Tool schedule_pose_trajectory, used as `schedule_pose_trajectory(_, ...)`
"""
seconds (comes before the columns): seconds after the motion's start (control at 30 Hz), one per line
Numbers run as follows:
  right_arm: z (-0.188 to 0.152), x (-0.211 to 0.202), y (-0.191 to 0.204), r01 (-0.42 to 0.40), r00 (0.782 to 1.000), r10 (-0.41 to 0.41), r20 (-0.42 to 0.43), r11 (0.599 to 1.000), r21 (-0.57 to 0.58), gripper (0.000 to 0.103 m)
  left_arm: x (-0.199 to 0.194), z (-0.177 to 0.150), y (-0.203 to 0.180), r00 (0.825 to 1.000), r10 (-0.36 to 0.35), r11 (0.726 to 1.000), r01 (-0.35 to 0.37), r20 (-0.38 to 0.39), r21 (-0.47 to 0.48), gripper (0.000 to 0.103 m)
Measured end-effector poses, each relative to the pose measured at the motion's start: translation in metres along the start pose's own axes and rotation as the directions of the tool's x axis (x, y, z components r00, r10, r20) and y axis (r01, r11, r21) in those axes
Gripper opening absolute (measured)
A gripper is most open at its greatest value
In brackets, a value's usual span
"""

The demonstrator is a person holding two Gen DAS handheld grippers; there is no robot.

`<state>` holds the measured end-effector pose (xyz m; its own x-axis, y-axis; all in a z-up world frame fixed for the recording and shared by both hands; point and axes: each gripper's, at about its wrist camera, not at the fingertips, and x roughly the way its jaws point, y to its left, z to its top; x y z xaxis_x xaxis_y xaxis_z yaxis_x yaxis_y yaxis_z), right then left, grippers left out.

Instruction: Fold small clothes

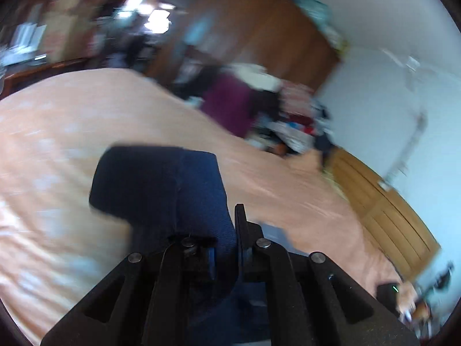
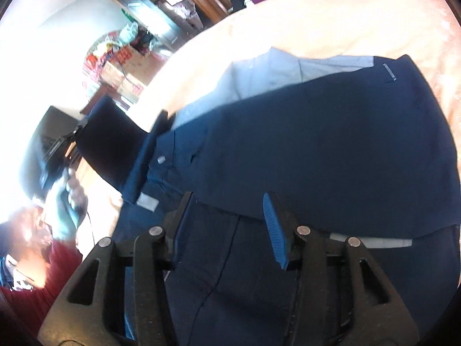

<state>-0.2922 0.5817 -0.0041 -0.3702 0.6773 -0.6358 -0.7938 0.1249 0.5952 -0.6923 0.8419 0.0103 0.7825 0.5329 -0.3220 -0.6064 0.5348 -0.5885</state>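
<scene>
Our left wrist view rides just behind the left gripper (image 1: 223, 230), looking forward along its fingers, tilted, low over the peach bedspread (image 1: 72, 121) toward a wooden wardrobe (image 1: 259, 34) and pale wall; it is motion-blurred. Our right wrist view sits behind the right gripper (image 2: 227, 225), angled down and very near the navy shorts (image 2: 331, 144). Both views share the bedspread, the navy cloth (image 1: 161, 190) and the purple garment (image 1: 230, 101) beyond the bed.
</scene>
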Motion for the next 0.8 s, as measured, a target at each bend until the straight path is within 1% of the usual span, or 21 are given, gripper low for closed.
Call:
schedule_pose_trajectory(0.03,0.000,-0.003,-0.004,-0.006,1.000,0.005,0.007,1.000,0.010,0.051,0.019,-0.014,-0.031,0.997,-0.057,0.997,0.059,-0.044,0.043,0.028)
schedule_pose_trajectory(0.07,0.000,-0.005,-0.008,-0.013,1.000,0.012,0.007,1.000,0.020,0.053,0.030,-0.022,-0.045,0.993,-0.080,0.994,0.087,-0.088,0.071,0.061)
schedule_pose_trajectory(0.1,-0.002,-0.007,-0.012,-0.019,1.000,0.019,0.004,0.999,0.034,0.056,0.052,-0.043,-0.065,0.981,-0.084,0.988,0.104,-0.172,0.110,0.068)
schedule_pose_trajectory(0.13,-0.003,-0.008,-0.016,-0.023,1.000,0.023,-0.001,0.999,0.046,0.056,0.067,-0.059,-0.073,0.971,-0.077,0.987,0.106,-0.226,0.121,0.067)
schedule_pose_trajectory(0.17,-0.003,-0.008,-0.018,-0.027,1.000,0.027,-0.007,0.998,0.049,0.056,0.078,-0.076,-0.075,0.957,-0.075,0.987,0.111,-0.280,0.114,0.061)
schedule_pose_trajectory(0.2,-0.002,-0.008,-0.020,-0.031,0.999,0.031,-0.013,0.998,0.050,0.056,0.085,-0.095,-0.070,0.939,-0.059,0.992,0.094,-0.338,0.088,0.054)
schedule_pose_trajectory(0.23,-0.001,-0.006,-0.021,-0.042,0.999,0.043,-0.021,0.998,0.050,0.056,0.088,-0.100,-0.068,0.934,-0.046,0.995,0.076,-0.353,0.071,0.054)
schedule_pose_trajectory(0.27,0.003,-0.002,-0.021,-0.061,0.998,0.063,-0.031,0.997,0.051,0.056,0.083,-0.107,-0.058,0.937,-0.045,0.998,0.059,-0.348,0.031,0.054)
schedule_pose_trajectory(0.33,0.012,0.009,-0.019,-0.099,0.994,0.101,-0.040,0.993,0.062,0.056,0.061,-0.110,-0.044,0.956,-0.042,0.999,0.042,-0.292,-0.005,0.054)
schedule_pose_trajectory(0.37,0.018,0.016,-0.019,-0.132,0.990,0.135,-0.042,0.988,0.078,0.056,0.044,-0.110,-0.033,0.968,-0.032,0.999,0.026,-0.250,-0.026,0.054)
schedule_pose_trajectory(0.4,0.026,0.026,-0.018,-0.180,0.981,0.185,-0.048,0.978,0.101,0.056,0.025,-0.109,-0.018,0.981,-0.012,0.998,0.000,-0.195,-0.062,0.056)
schedule_pose_trajectory(0.43,0.034,0.039,-0.017,-0.232,0.969,0.241,-0.061,0.964,0.130,0.056,0.012,-0.110,-0.009,0.987,0.002,0.995,-0.017,-0.162,-0.094,0.058)
schedule_pose_trajectory(0.47,0.042,0.056,-0.016,-0.263,0.957,0.278,-0.077,0.951,0.161,0.056,-0.002,-0.111,0.008,0.992,0.023,0.989,-0.041,-0.126,-0.141,0.060)
schedule_pose_trajectory(0.5,0.046,0.070,-0.014,-0.272,0.952,0.292,-0.096,0.946,0.179,0.056,-0.012,-0.114,0.026,0.992,0.062,0.979,-0.081,-0.106,-0.186,0.060)
schedule_pose_trajectory(0.53,0.051,0.088,-0.013,-0.282,0.941,0.311,-0.132,0.939,0.199,0.056,-0.019,-0.121,0.038,0.991,0.090,0.970,-0.111,-0.102,-0.215,0.060)
schedule_pose_trajectory(0.57,0.053,0.101,-0.012,-0.273,0.939,0.308,-0.154,0.939,0.211,0.056,-0.021,-0.127,0.053,0.990,0.100,0.958,-0.123,-0.100,-0.260,0.060)
schedule_pose_trajectory(0.6,0.056,0.113,-0.011,-0.260,0.939,0.300,-0.171,0.940,0.219,0.056,-0.022,-0.135,0.066,0.990,0.095,0.946,-0.121,-0.102,-0.300,0.060)
schedule_pose_trajectory(0.63,0.059,0.124,-0.011,-0.264,0.932,0.310,-0.186,0.936,0.232,0.056,-0.023,-0.140,0.071,0.989,0.099,0.942,-0.128,-0.105,-0.311,0.060)
schedule_pose_trajectory(0.67,0.061,0.129,-0.010,-0.266,0.931,0.314,-0.187,0.933,0.241,0.056,-0.026,-0.141,0.079,0.990,0.095,0.940,-0.124,-0.103,-0.317,0.060)
schedule_pose_trajectory(0.73,0.065,0.138,-0.007,-0.278,0.925,0.329,-0.192,0.928,0.248,0.056,-0.024,-0.139,0.081,0.991,0.094,0.941,-0.120,-0.098,-0.316,0.060)
schedule_pose_trajectory(0.8,0.063,0.146,-0.005,-0.269,0.919,0.326,-0.221,0.929,0.254,0.056,-0.022,-0.141,0.085,0.991,0.082,0.940,-0.111,-0.102,-0.323,0.060)
